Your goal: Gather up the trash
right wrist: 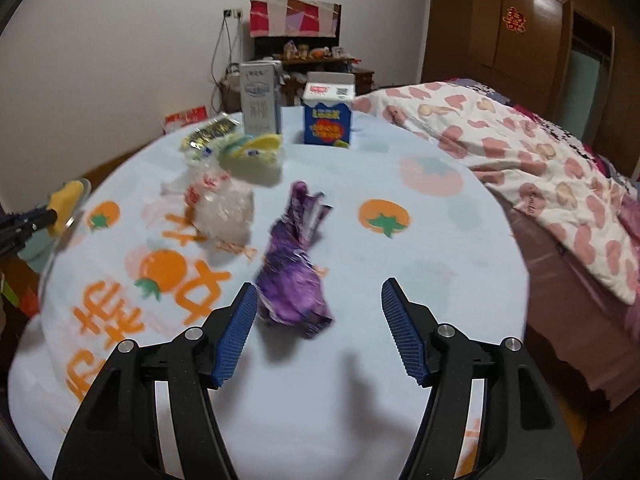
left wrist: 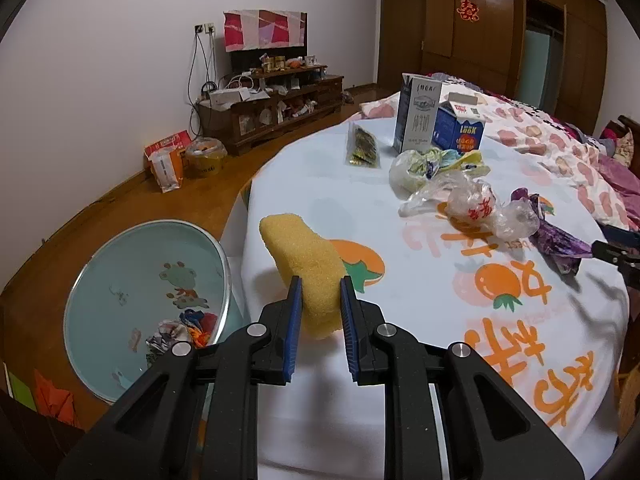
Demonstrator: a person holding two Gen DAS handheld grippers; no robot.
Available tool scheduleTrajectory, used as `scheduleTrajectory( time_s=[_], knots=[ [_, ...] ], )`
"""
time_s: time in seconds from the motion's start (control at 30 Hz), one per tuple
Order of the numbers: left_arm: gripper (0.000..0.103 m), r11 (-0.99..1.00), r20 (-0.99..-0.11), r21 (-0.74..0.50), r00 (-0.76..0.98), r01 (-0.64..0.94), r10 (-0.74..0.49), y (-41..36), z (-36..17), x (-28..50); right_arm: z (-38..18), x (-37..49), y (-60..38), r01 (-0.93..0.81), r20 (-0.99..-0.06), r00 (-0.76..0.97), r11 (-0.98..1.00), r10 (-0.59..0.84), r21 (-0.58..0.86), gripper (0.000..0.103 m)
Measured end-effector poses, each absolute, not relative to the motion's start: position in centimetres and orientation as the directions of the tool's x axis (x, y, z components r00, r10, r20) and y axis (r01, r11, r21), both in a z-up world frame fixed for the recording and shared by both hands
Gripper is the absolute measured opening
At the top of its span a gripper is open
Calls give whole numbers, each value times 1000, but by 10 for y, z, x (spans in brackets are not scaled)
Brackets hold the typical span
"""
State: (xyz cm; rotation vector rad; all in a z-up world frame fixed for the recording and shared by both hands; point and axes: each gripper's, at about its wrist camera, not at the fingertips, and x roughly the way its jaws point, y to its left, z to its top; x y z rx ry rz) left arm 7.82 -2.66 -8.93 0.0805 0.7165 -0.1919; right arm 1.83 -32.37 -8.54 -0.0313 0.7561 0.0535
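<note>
Blue-padded right gripper (right wrist: 319,300) gapes, purple wrapper (right wrist: 294,276) touching its left finger: closing off-centre could flick it away. Left gripper (left wrist: 320,300) clamps yellow sponge (left wrist: 306,268).

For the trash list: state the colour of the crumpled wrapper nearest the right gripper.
Purple wrapper, clearest in the right wrist view.

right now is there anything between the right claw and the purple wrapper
Nothing visible. The purple wrapper lies on the tablecloth just ahead of the open right claw, close to its left finger, with only bare cloth between. The clear plastic bag sits farther off to the left.
</note>
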Motion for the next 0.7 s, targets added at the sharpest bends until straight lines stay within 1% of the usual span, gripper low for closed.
scheduleTrajectory(
  time_s=[0.07,0.1,0.17,0.2,0.23,0.27,0.3,0.4,0.57,0.7],
  knots=[
    [19,980,-652,12,744,200,-144,-26,-86,77,-90,26,-319,-77,-696,715,997,65,15,64],
    [19,980,-651,12,745,199,-144,-25,-86,77,-94,31,-318,-76,-703,707,997,71,24,62],
    [19,981,-649,12,747,195,-141,-24,-85,77,-102,42,-319,-73,-721,685,995,98,66,50],
    [19,981,-650,10,747,195,-141,-24,-86,77,-106,47,-319,-73,-734,669,994,113,86,37],
    [19,981,-649,9,747,196,-144,-24,-86,78,-111,50,-321,-74,-746,654,991,130,108,28],
    [19,980,-648,8,748,199,-146,-24,-86,77,-112,50,-321,-77,-747,651,991,135,112,25],
    [19,980,-646,9,749,198,-145,-24,-86,77,-112,49,-321,-83,-747,651,991,134,105,19],
    [19,980,-640,13,755,196,-142,-22,-84,78,-102,44,-322,-76,-725,677,992,123,98,15],
    [19,983,-622,13,771,185,-137,-18,-76,76,-70,33,-316,-76,-649,755,996,93,53,15],
    [19,985,-603,12,787,171,-130,-13,-67,74,-49,30,-298,-127,-600,790,991,124,37,15]
  ],
)
